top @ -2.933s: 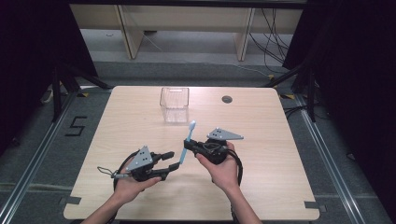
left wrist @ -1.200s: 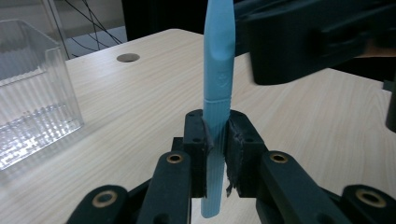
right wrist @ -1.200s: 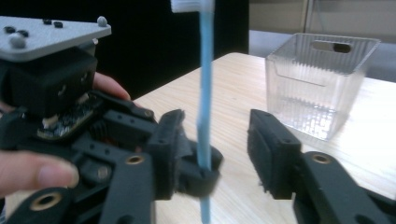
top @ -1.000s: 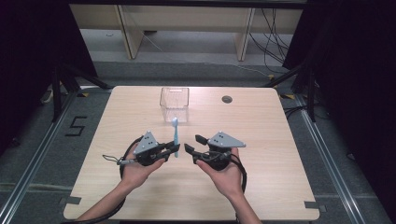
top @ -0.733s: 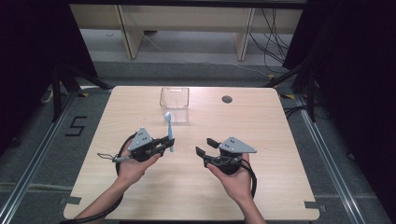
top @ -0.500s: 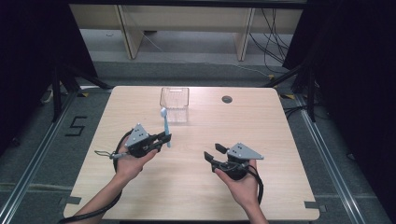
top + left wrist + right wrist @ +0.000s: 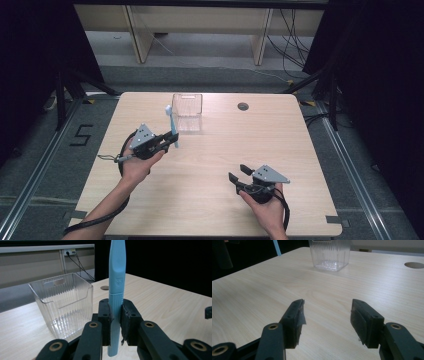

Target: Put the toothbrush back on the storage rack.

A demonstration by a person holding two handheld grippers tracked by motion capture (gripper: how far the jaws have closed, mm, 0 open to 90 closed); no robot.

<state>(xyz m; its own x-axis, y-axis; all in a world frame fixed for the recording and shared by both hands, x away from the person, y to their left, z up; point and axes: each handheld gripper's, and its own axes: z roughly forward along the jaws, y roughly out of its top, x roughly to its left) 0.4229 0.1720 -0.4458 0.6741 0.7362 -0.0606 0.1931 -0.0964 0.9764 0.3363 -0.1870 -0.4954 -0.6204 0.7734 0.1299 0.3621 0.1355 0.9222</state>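
My left gripper is shut on a light blue toothbrush, which stands upright between its jaws. It hovers just left of a clear ribbed plastic box that stands at the back middle of the table. My right gripper is open and holds nothing, low over the table's front right part. In the right gripper view a sliver of the toothbrush shows at the top left.
The wooden table has a round cable hole at the back right of the box. Black cables trail from both grippers. Dark floor and frame legs surround the table.
The toothbrush passed from my right gripper to my left. My left gripper then carried it back and left toward the box, while my right gripper opened and drew away to the front right.
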